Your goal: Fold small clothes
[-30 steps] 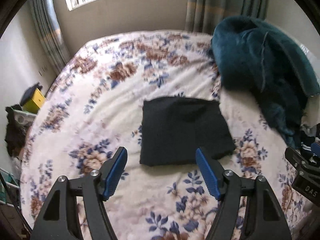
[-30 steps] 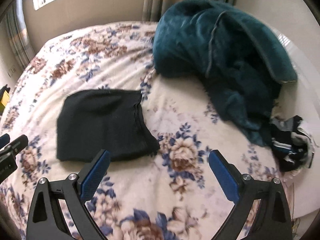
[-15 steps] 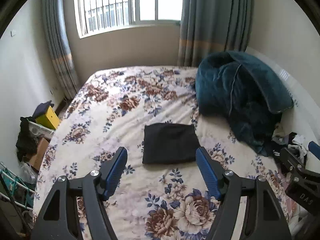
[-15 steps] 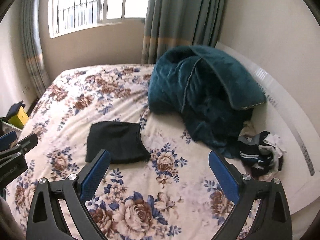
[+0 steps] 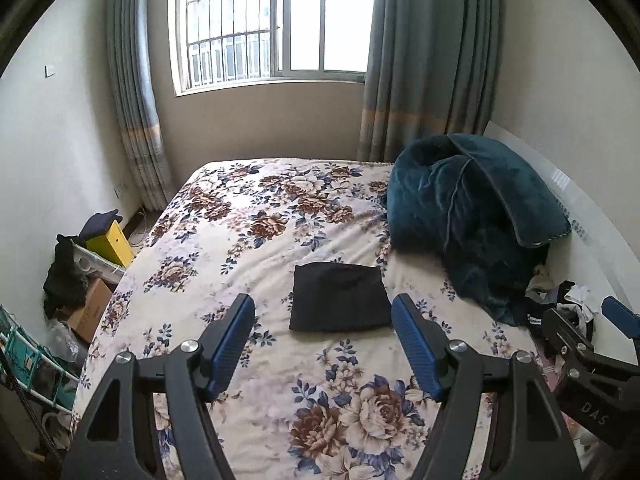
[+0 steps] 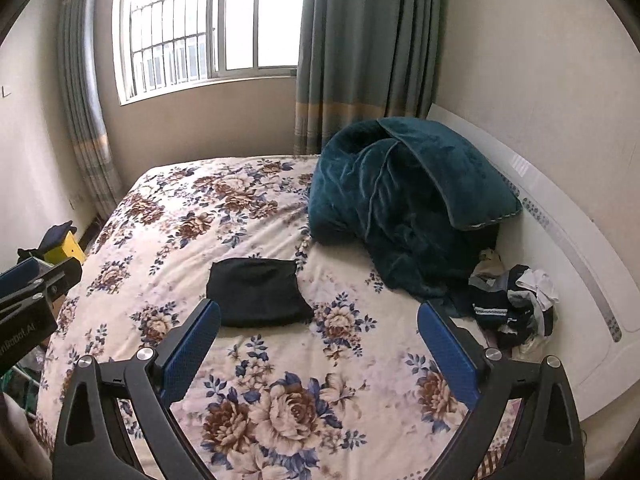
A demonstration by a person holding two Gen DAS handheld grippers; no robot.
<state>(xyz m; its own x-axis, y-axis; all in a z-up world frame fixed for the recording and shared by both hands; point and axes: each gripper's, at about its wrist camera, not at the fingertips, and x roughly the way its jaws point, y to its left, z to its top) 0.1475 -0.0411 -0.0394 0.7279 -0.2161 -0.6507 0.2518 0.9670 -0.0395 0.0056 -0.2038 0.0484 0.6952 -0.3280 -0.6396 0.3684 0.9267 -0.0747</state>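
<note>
A small black garment (image 5: pixel 339 297) lies folded flat in a neat rectangle on the floral bed sheet (image 5: pixel 256 240); it also shows in the right wrist view (image 6: pixel 258 292). My left gripper (image 5: pixel 323 344) is open and empty, held well back from and above the garment. My right gripper (image 6: pixel 320 350) is open and empty, also held back, with the garment ahead to its left. A heap of small unfolded clothes (image 6: pixel 512 300) lies by the white headboard at the right (image 5: pixel 560 304).
A big teal blanket (image 5: pixel 472 216) is bunched at the right of the bed (image 6: pixel 400 200). A white headboard (image 6: pixel 560 256) runs along the right. Boxes, a yellow box (image 5: pixel 110 242) and clutter stand on the floor left of the bed. Window and curtains are beyond.
Both grippers have pulled back and up from the bed. The folded black garment now looks much smaller and farther away, and the window and walls have come into view. Both stayed open.
</note>
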